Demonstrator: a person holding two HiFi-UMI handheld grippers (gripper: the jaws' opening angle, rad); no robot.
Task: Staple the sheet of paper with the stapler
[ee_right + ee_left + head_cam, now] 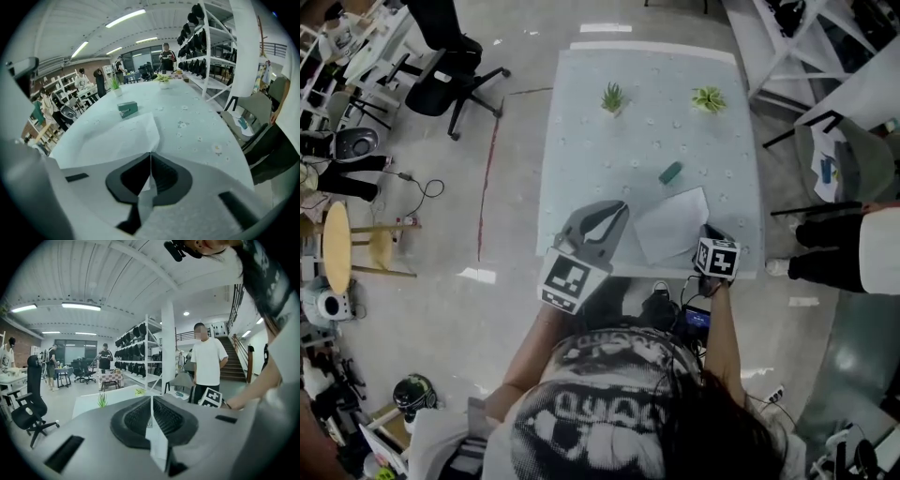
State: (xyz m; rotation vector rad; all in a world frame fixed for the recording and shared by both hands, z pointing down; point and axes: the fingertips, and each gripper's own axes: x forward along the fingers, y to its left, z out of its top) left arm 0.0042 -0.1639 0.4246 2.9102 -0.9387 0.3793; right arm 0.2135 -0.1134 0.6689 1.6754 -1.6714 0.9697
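Note:
A white sheet of paper (668,225) lies near the front edge of the pale table (581,141). A small green stapler (671,172) stands just beyond it, and in the right gripper view the stapler (127,108) sits past the sheet (117,138). My right gripper (708,232) is at the sheet's near right corner. Its jaws meet in a line (150,153), and the paper's right edge runs straight into their tips. My left gripper (617,208) hovers over the table's front edge, left of the sheet. It is shut (151,397) with nothing in it.
Two little potted plants (613,97) (708,98) stand at the table's far end. A person in a white shirt (206,362) stands close to the table's right side, next to a grey chair (853,159). A black office chair (450,80) is off to the far left.

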